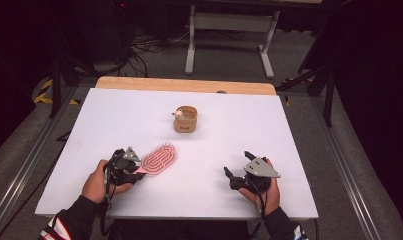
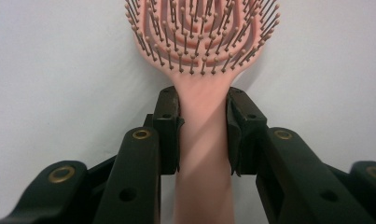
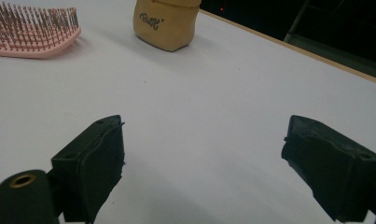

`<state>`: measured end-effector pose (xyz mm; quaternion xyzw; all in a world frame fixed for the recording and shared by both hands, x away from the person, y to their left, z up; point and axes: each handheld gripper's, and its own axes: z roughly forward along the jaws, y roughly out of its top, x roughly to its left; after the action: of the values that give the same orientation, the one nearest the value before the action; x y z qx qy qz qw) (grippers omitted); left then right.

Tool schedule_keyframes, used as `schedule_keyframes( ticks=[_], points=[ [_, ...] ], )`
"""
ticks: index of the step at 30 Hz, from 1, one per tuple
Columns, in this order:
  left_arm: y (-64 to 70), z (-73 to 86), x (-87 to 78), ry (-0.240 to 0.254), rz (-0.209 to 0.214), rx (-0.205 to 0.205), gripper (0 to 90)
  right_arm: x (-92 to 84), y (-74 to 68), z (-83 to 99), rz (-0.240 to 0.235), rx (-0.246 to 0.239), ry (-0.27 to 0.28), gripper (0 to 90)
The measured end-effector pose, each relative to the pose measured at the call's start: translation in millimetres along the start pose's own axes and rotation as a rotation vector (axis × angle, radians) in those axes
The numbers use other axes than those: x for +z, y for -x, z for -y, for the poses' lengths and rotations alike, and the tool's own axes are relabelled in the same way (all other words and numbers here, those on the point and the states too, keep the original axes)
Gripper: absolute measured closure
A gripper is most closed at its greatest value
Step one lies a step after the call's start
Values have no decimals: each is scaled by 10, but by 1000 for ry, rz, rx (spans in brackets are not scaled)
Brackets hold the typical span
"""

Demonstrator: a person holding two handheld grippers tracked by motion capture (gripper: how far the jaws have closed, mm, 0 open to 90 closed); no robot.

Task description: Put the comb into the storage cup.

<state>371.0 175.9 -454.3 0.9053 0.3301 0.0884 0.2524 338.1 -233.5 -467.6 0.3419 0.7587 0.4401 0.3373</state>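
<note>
A pink hairbrush [image 1: 159,157] lies bristles-up on the white table [image 1: 229,130], its head pointing toward the far right. My left gripper [image 1: 134,169] is shut on the hairbrush's handle [image 2: 204,135], one jaw pressed against each side. The bristled head [image 2: 202,32] fills the top of the left gripper view. A small tan container [image 1: 185,119] stands near the table's middle, with something pale at its rim. My right gripper [image 1: 237,164] rests at the front right, open, with nothing between its jaws. In the right gripper view the hairbrush [image 3: 34,32] and the tan container [image 3: 166,23] lie ahead.
A wooden strip [image 1: 184,84] runs along the table's far edge. Beyond it stand a white table frame [image 1: 231,30] and cables on the floor. Bare white surface spreads between the two grippers and to the far left and right.
</note>
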Motion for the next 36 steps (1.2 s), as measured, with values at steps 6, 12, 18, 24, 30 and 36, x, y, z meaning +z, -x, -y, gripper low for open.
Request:
schedule_keyframes(
  ticks=[6,12,18,24,30,36],
  points=[
    [19,29,-4,36,-33,1,693,2,5,-1,-1,4,0,128],
    [46,55,-28,107,-77,4,693,0,17,-1,4,13,3,128],
    [63,75,-84,175,-128,15,694,1,23,-8,4,22,7,128],
    [102,88,-122,253,-169,21,694,12,35,-24,-28,63,13,124],
    [135,90,-152,321,-187,27,694,31,-31,-97,-41,49,17,108],
    [173,82,-165,401,-184,43,694,61,-160,-247,-72,32,39,101]
  ],
)
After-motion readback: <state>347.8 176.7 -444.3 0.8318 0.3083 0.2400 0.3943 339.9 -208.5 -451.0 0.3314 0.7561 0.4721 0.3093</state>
